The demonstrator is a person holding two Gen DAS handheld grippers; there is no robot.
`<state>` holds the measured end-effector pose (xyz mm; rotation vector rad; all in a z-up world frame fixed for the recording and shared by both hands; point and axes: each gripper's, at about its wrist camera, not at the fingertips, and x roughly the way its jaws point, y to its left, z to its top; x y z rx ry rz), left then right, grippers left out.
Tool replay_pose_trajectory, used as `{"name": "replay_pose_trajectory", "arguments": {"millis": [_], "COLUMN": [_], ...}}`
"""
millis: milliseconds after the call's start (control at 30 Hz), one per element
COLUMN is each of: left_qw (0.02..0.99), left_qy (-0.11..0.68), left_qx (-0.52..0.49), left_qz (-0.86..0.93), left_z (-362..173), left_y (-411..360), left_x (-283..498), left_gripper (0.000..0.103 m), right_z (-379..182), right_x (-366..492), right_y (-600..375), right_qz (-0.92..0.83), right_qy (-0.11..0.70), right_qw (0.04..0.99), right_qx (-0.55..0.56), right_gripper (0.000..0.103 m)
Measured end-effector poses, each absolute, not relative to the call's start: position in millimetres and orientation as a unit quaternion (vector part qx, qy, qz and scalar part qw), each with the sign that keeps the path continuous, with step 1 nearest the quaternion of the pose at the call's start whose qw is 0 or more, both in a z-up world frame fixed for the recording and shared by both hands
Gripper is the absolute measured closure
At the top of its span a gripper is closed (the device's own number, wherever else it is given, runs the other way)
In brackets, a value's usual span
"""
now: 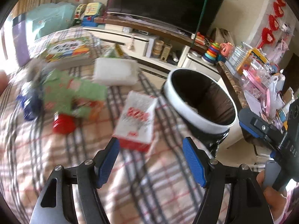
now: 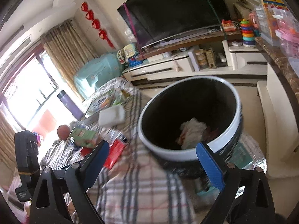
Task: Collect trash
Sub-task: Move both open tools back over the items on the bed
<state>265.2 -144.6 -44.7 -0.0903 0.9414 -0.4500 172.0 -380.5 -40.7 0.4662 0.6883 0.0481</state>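
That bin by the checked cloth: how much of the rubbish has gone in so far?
Done: the bin already holds some crumpled white trash. In hand: nothing; the left gripper and right gripper are both open and empty. Left: a red and white packet, green wrapper and red piece lie on the cloth.

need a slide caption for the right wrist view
Open right claw facing the bin, crumpled white trash already inside, beside the plaid-covered table.

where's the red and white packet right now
In the left wrist view the red and white packet lies on the plaid cloth just ahead of the open left gripper, left of the trash bin.
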Motion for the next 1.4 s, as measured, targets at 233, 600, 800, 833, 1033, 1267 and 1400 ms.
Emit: {"name": "replay_pose_trajectory", "arguments": {"millis": [233,600,800,833,1033,1267,1400], "left_qw": [0.87,0.871,0.872,0.872,0.87,0.873,0.875], "left_qy": [0.453,0.463,0.463,0.463,0.466,0.466,0.465], "left_qx": [-0.07,-0.099,-0.11,-0.11,-0.108,-0.086,-0.077], "left_qz": [-0.182,-0.131,-0.117,-0.117,-0.116,-0.115,-0.108], "left_z": [-42.1,-47.7,-45.1,-45.9,-48.9,-52.9,-58.1], "left_y": [-102.2,-52.4,-45.9,-43.2,-41.4,-49.5,-54.7], "left_x": [243.9,228.1,228.6,230.7,243.1,268.4,288.8], "left_gripper": [0.033,0.033,0.033,0.033,0.033,0.033,0.033], "right_z": [-52.4,-62.7,-64.6,-64.8,-67.5,-71.6,-72.7], "right_x": [166.0,173.1,180.4,181.9,190.7,196.4,201.0], "right_y": [-347.9,-304.6,-290.6,-289.2,-284.7,-283.2,-284.8], "right_qz": [0.046,0.072,0.079,0.08,0.08,0.082,0.08], "right_qy": [0.355,0.38,0.387,0.388,0.394,0.399,0.401], "right_qw": [0.907,0.899,0.897,0.897,0.894,0.891,0.89], "right_qx": [0.223,0.205,0.198,0.197,0.2,0.202,0.203], "right_gripper": [0.008,0.008,0.008,0.008,0.008,0.008,0.008]}}
